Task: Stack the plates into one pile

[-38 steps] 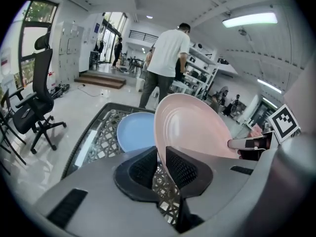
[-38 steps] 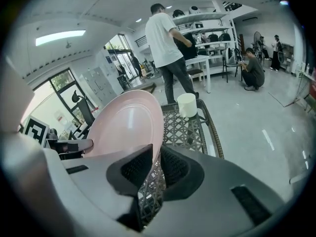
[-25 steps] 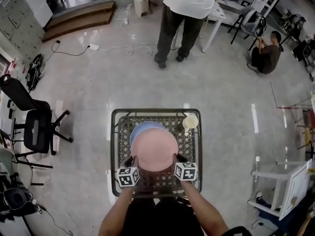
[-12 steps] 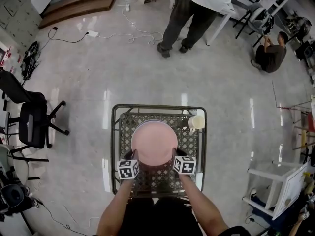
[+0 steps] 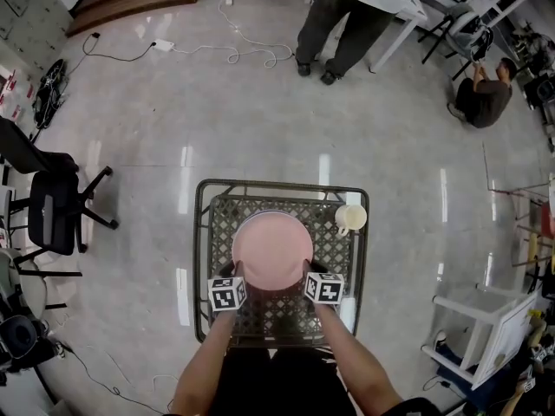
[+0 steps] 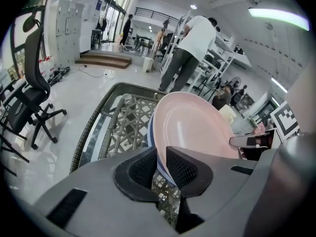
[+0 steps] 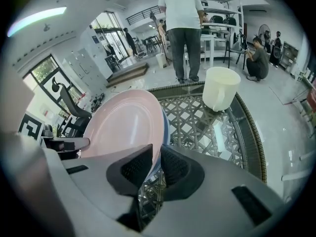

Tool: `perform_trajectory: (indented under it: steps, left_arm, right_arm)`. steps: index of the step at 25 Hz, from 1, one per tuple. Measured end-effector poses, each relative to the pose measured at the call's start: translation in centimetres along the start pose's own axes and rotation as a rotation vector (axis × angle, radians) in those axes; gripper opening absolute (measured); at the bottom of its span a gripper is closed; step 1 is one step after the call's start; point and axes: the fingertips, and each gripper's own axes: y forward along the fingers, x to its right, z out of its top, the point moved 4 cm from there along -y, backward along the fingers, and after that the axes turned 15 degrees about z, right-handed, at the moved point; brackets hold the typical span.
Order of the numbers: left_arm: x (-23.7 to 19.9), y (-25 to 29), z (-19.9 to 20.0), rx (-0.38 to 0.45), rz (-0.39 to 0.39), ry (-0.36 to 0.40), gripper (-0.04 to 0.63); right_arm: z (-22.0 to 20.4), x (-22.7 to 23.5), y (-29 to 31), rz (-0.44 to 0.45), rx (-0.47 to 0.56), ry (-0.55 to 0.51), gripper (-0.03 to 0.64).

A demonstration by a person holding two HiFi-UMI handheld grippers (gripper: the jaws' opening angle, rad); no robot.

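Sensibly, left gripper (image 6: 160, 167) and right gripper (image 7: 157, 164) each pinched an opposite rim of the stiff, breakable (probably slippery) pink plate (image 5: 271, 250).

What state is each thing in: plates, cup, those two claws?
pink plate: clamped at its rim from both sides, over the blue plate.
blue plate: flat on the table, almost covered.
cup: upright, apart from the plates.
left gripper: shut on pink plate.
right gripper: shut on pink plate.
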Motion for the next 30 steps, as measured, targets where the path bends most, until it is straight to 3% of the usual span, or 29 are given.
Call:
perform_trajectory:
  steps: [12, 20, 30]
  left_arm:
    - [-0.3, 1.3, -0.4, -0.024, 0.021, -0.017, 0.071]
    - [-0.2, 1.1, -0.1, -0.023, 0.012, -0.035, 0.101]
    - [-1.2, -1.9, 0.2, 0.065, 0.062, -0.055, 0.100]
  right_arm:
    - [-0.1, 0.6, 1.6, -0.016, -0.045, -0.009, 0.048]
    - [0.1, 0.8, 1.3, -0.041, -0.037, -0.041, 0.086]
    - [0.2, -0.2, -0.5, -0.016, 0.033, -0.071, 0.093]
